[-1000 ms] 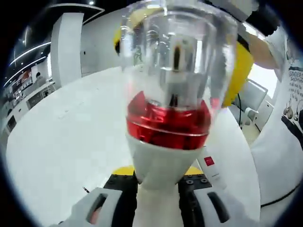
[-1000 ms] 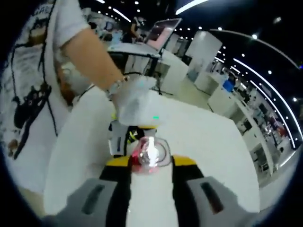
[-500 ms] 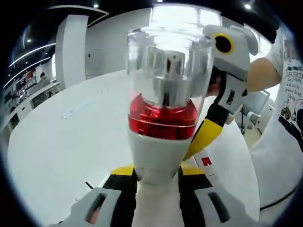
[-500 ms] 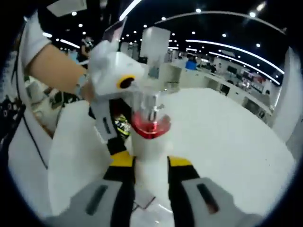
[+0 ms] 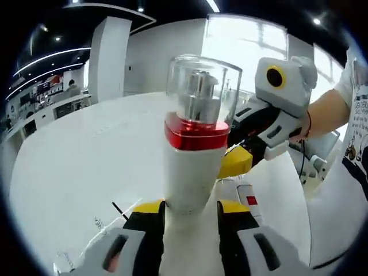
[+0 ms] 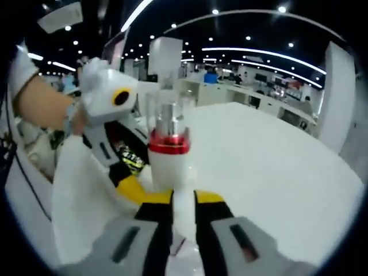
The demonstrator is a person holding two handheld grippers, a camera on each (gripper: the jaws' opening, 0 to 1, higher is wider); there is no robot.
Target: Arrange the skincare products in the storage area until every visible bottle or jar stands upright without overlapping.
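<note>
A white bottle (image 5: 191, 172) with a red band and a clear cap stands upright between my left gripper's (image 5: 191, 214) yellow-tipped jaws, which are shut on its lower body. Its base is hidden, so I cannot tell if it rests on the table. In the right gripper view the same bottle (image 6: 168, 164) rises just beyond my right gripper (image 6: 184, 198), whose jaws stand a narrow gap apart with nothing between them. The right gripper (image 5: 237, 162) reaches in beside the bottle's right side. The left gripper (image 6: 130, 187) comes in from the left at the bottle's base.
A white tube with a red label (image 5: 248, 202) lies on the round white table (image 5: 75, 167) right of the bottle. A thin dark stick (image 5: 119, 210) lies to its left. The person's arm (image 5: 329, 109) and shirt are at the right, near the table edge.
Both views have tilted so the bottle now looks upright and smaller, with the table spread behind it. The right gripper's jaws have drawn closer together. The left grip is unchanged.
</note>
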